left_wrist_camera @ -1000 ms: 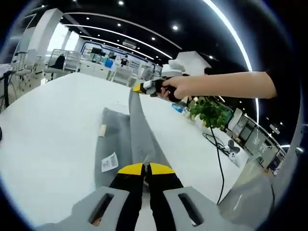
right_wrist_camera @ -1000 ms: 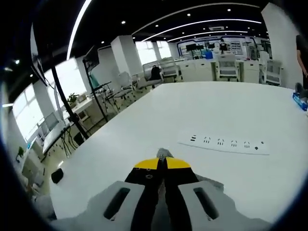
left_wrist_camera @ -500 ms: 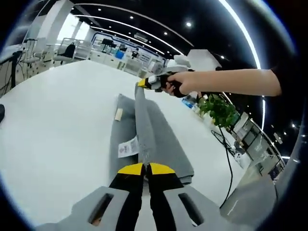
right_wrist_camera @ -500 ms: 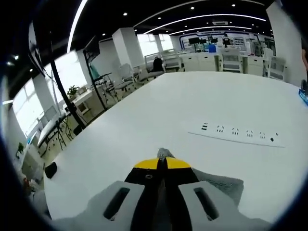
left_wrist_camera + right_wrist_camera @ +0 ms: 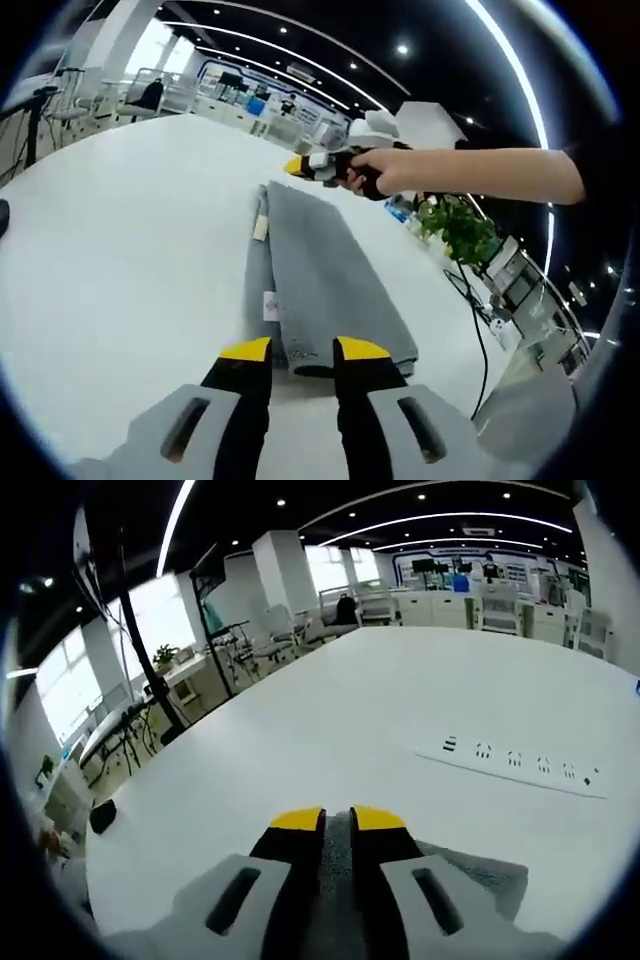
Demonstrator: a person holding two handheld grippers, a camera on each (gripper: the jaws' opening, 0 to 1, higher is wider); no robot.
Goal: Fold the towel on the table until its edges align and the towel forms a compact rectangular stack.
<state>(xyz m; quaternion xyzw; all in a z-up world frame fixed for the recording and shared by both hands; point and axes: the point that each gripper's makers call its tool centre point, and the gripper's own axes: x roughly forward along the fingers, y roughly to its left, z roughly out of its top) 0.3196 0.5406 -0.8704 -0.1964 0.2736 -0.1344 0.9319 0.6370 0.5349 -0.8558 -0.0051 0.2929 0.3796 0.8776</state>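
A grey towel (image 5: 322, 278) lies flat on the white table (image 5: 120, 270) as a long folded strip, running away from me. Two small white labels show along its left edge. My left gripper (image 5: 303, 352) stands open just short of the towel's near end, nothing between its jaws. At the far end a person's hand holds my right gripper (image 5: 305, 166) slightly above the towel. In the right gripper view, the right gripper (image 5: 337, 820) has its jaws a little apart, and grey towel (image 5: 478, 867) lies below and behind them.
A white power strip (image 5: 515, 765) lies on the table beyond the right gripper. A potted plant (image 5: 455, 230) and a black cable (image 5: 470, 320) sit past the table's right edge. Bare white table spreads to the towel's left. Desks and chairs stand far behind.
Both grippers were shut on a raised fold of the towel; both have opened and the fold now lies flat on the towel. The left gripper has drawn back from the near end.
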